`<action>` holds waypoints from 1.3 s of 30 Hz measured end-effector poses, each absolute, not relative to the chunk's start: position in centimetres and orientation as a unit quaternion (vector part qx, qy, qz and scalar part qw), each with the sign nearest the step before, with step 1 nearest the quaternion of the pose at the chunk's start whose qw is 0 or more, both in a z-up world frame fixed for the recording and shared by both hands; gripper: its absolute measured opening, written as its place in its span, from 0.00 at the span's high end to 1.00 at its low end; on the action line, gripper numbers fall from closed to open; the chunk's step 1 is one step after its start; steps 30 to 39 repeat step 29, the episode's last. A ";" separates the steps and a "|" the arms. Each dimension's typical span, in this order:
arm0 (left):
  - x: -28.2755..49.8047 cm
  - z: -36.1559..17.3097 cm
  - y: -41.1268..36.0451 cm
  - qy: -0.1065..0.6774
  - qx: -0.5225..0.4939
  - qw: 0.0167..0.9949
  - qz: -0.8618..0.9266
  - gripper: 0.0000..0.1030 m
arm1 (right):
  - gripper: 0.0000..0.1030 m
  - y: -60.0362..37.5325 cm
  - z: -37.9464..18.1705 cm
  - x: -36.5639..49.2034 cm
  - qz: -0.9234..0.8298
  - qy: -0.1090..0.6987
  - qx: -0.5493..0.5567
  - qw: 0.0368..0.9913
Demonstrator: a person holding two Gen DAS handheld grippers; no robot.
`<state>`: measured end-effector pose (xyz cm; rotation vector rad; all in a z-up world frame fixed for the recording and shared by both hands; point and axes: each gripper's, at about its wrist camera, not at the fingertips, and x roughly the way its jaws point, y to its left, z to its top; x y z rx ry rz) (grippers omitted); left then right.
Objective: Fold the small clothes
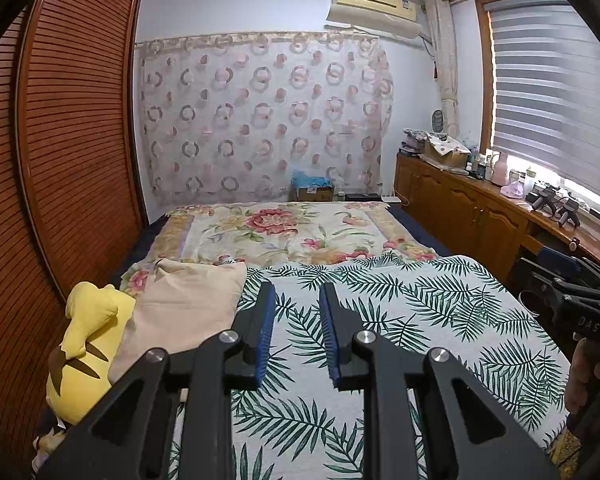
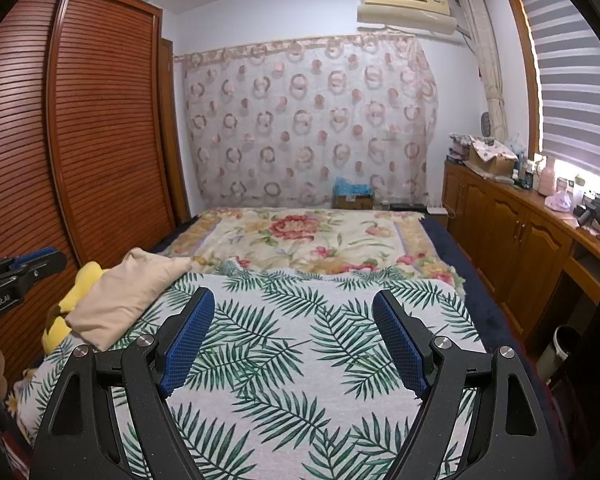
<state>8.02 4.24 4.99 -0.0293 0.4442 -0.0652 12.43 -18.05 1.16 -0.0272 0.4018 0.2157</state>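
Note:
A palm-leaf printed cloth (image 1: pixel 420 320) (image 2: pixel 300 380) lies spread flat over the near part of the bed. At its left edge rests a beige, pillow-like piece of fabric (image 1: pixel 188 304) (image 2: pixel 128 292). My left gripper (image 1: pixel 298 288) hovers over the leaf cloth, its blue pads a narrow gap apart with nothing between them. My right gripper (image 2: pixel 294 294) hangs over the same cloth with its jaws wide apart and empty. Each gripper shows at the edge of the other's view: the right gripper (image 1: pixel 580 300) and the left gripper (image 2: pixel 20 268).
A yellow plush toy (image 1: pixel 88 340) (image 2: pixel 80 286) lies left of the beige fabric. A floral blanket (image 1: pixel 284 232) (image 2: pixel 300 236) covers the far bed. A slatted wooden wardrobe (image 1: pixel 72 140) stands on the left. A cluttered wooden cabinet (image 1: pixel 460 208) runs along the right under the window.

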 end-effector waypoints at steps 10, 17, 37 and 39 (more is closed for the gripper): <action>8.0 5.0 4.3 0.220 -0.014 0.975 -0.032 0.79 | 0.19 -18.1 1.2 12.4 0.107 0.199 -0.013 0.974; 8.0 5.0 4.3 0.220 -0.014 0.975 -0.033 0.79 | 0.19 -18.2 1.2 12.4 0.107 0.198 -0.014 0.974; 7.9 5.1 4.5 0.218 -0.015 0.975 -0.033 0.79 | 0.19 -18.3 1.2 12.5 0.106 0.198 -0.013 0.974; 7.9 5.1 4.5 0.218 -0.015 0.975 -0.033 0.79 | 0.19 -18.3 1.2 12.5 0.106 0.198 -0.013 0.974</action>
